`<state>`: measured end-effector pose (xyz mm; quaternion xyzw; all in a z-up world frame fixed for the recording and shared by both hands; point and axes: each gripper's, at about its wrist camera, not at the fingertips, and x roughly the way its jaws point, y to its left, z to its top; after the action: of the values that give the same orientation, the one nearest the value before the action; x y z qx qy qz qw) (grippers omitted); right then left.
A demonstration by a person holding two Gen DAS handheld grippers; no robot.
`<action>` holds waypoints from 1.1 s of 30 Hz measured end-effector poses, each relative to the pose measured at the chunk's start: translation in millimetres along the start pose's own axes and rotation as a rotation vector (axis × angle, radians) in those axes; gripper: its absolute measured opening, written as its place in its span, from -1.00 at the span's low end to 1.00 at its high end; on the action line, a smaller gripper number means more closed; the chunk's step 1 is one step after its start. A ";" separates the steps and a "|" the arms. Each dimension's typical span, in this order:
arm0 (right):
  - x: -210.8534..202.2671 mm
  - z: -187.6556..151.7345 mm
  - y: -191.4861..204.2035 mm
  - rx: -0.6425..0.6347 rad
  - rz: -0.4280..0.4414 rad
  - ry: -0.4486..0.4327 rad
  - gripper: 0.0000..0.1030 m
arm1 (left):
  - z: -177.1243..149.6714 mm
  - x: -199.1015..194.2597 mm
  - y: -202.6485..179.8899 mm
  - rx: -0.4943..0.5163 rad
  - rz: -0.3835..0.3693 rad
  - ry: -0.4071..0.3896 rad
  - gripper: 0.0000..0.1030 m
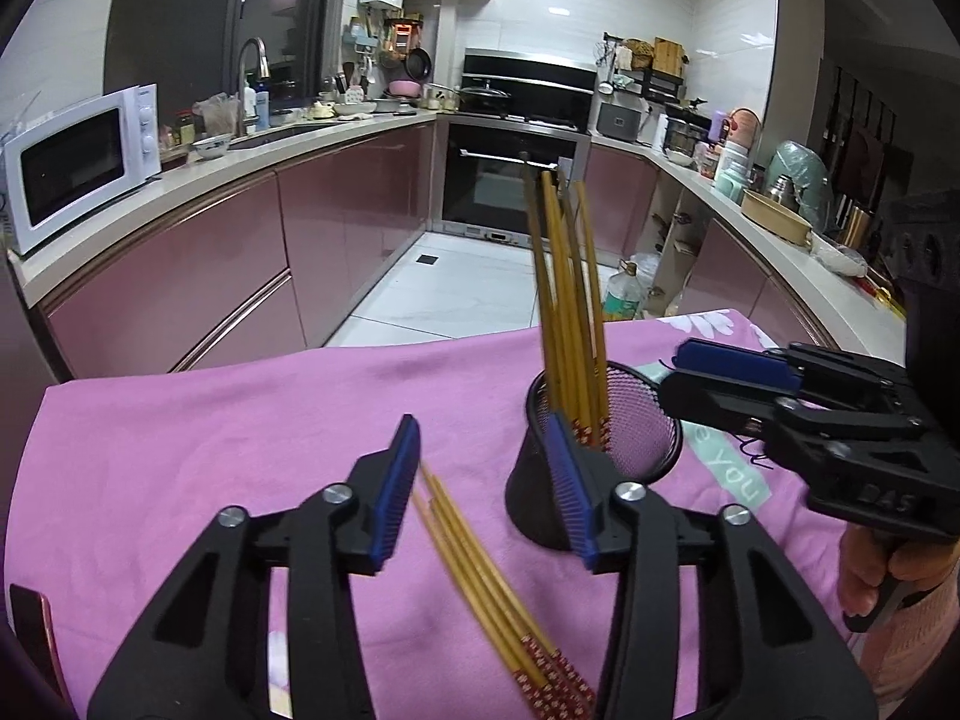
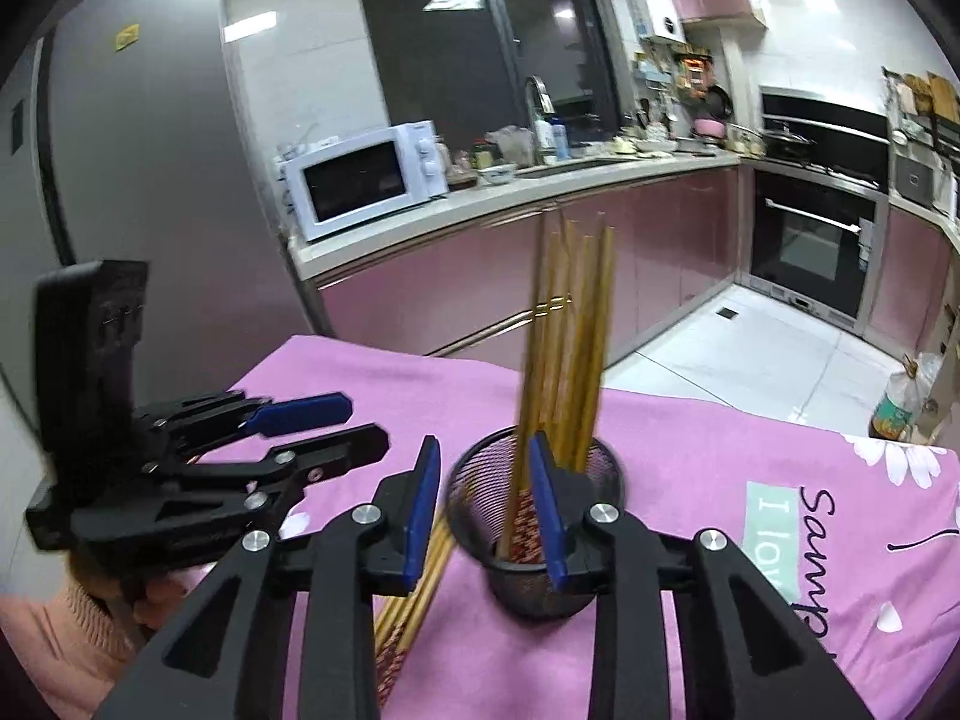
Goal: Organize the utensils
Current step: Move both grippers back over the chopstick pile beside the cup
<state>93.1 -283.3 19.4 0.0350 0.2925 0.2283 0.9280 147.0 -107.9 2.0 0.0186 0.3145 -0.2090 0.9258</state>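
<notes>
Microwave [image 1: 84, 165] on the far counter at left; nearer, the pink cloth [image 1: 210, 420] carries loose chopsticks [image 1: 480, 576] lying flat, directly under the left gripper [image 1: 486, 480], whose fingers are spread with nothing between them. Just right of them the mesh cup [image 1: 648, 438] stands upright with more chopsticks [image 1: 564, 300] leaning inside, their tops fanned out. The right gripper [image 2: 486, 498] sits released too, straddling the cup's near rim, with its right finger [image 2: 549, 516] blocking part of the cup; oil bottle [image 1: 624, 294] on the floor beyond.
</notes>
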 end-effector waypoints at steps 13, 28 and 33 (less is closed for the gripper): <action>23.9 -48.3 20.4 -0.015 0.094 0.144 -0.40 | -54.5 -10.1 34.4 -0.054 0.044 0.083 -0.11; 69.6 -89.5 30.1 0.026 0.055 0.298 -0.40 | -103.1 21.2 34.4 -0.076 0.038 0.225 -0.11; 74.8 -91.2 33.6 0.026 0.043 0.310 -0.41 | -104.7 25.1 29.7 -0.077 0.031 0.242 -0.11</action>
<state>82.8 -226.3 -88.8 0.0179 0.4341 0.2472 0.8661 116.6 -72.8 -99.7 0.0130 0.4312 -0.1788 0.8843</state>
